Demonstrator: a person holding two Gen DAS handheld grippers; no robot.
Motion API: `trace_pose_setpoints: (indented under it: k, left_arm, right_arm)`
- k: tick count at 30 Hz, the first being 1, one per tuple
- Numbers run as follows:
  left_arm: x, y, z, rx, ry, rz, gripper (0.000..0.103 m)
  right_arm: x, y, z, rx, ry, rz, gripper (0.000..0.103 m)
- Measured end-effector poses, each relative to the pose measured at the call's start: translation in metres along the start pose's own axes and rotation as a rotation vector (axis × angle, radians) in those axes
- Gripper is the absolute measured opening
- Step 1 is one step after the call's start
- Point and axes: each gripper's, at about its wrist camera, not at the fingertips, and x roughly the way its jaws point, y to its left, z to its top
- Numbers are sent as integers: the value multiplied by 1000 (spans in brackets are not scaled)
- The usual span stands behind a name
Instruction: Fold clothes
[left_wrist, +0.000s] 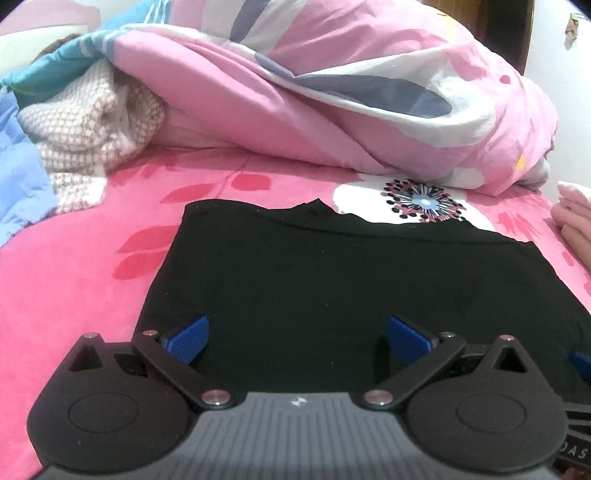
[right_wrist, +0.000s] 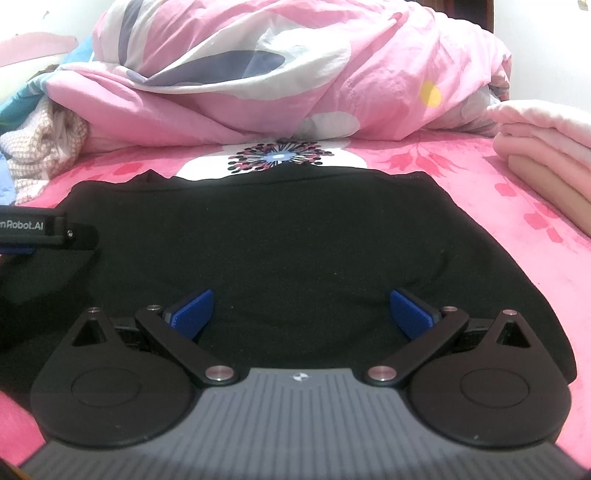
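A black garment (left_wrist: 314, 266) lies flat as a folded rectangle on the pink flowered bedsheet (left_wrist: 66, 280); the right wrist view shows the same black garment (right_wrist: 295, 229) across the middle. My left gripper (left_wrist: 297, 338) hovers low over its near edge, blue pads wide apart, nothing between them. My right gripper (right_wrist: 301, 314) is likewise open above the near part of the cloth. The left gripper's body (right_wrist: 40, 232) shows at the left edge of the right wrist view, and a blue bit of the right gripper (left_wrist: 581, 363) at the right edge of the left wrist view.
A bunched pink quilt (left_wrist: 351, 92) fills the back of the bed. A beige knitted item (left_wrist: 92, 140) lies at the back left. A stack of folded pale pink clothes (right_wrist: 546, 151) sits at the right. White wall behind.
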Motion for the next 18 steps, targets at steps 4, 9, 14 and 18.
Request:
trace_pose_setpoints:
  k: [4,9,14,18]
  left_arm:
    - [2,1,0,-3,6,-1,103]
    - [2,5,3,-18,14,-13,103]
    - [2,9,6,-42,20,-28,103]
    - [2,9,7,-47,20,-28,103]
  right_arm:
    - [-2,-3,0,14,0,14,102]
    - [-16,-12,-2,-15,22,45,102]
    - [-38,-23,-10,-70,55,59,102]
    - [-51,-39,-13,-42,103,69,102]
